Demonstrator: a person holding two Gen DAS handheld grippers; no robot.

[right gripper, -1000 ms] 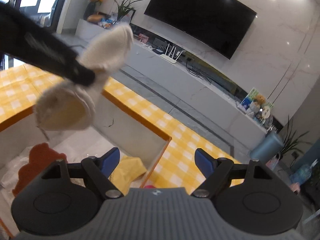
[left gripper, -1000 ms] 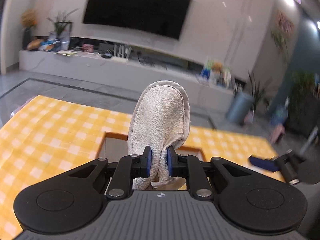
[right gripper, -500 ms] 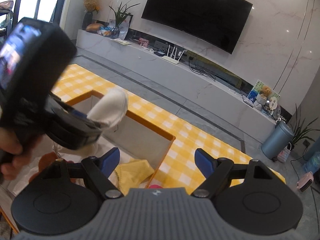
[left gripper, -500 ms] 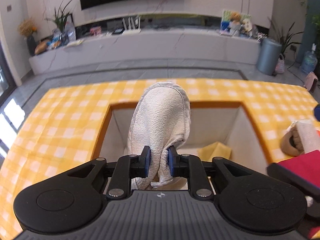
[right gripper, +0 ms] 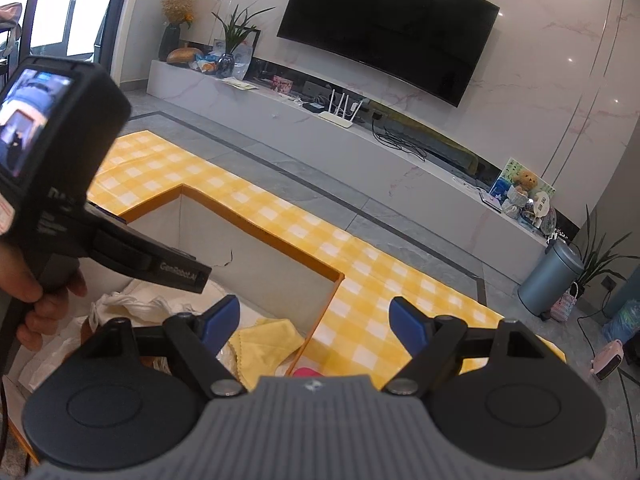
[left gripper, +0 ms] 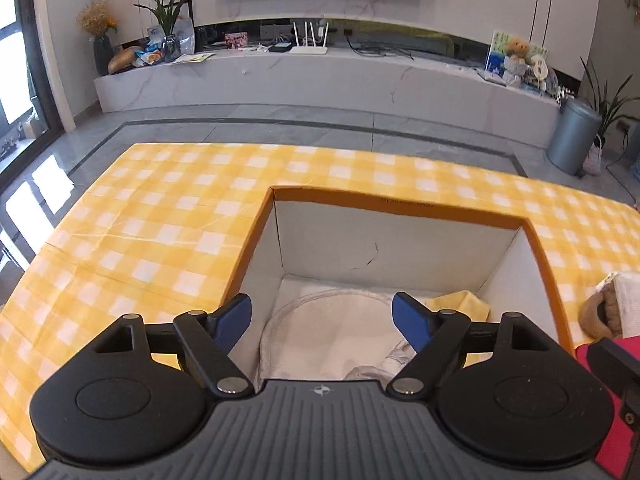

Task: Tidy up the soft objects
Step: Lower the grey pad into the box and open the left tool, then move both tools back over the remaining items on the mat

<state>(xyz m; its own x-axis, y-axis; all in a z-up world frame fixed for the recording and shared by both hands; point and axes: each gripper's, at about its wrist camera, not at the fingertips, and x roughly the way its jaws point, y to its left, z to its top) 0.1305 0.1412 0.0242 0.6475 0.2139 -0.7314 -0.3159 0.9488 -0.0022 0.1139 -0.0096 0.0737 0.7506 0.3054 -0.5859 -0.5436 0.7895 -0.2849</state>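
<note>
Left tool (left gripper: 322, 316): jaws opening, blue pads wide apart, nothing betw. them. Poised over open box (left gripper: 400, 210) w/ orange rim and white inner walls, sunk into or set against yellow-checked tabletop (left gripper: 160, 216).

Cream slipper (left gripper: 332, 332): lying in box bottom, directly below left tool, not touched by either pad. Rim of slipper curves round on left side; rest partly hidden by tool body.

Yellow cloth (left gripper: 460, 304): in box, at far right corner of box floor, just beside slipper. Same cloth seen in right wrist view near box's right wall.

Right tool (right gripper: 314, 320): jaws apart, nothing betw. them, held over right rim of box. Pink item (right gripper: 306, 372) just visible at tool body edge, id. cannot tell.

Right wrist view also shows left tool's housing w/ small screen, gripped by a hand (right gripper: 32, 300) at left edge, its finger reaching over box. White crumpled fabric (right gripper: 132, 304) under it in box; whether part of slipper cannot tell.

Tabletop right edge, left wrist view: brown plush item (left gripper: 600, 316) w/ white part beside it, outside box, near right rim. Red/pink patch at lower right corner, partly hidden by black hardware.
</note>
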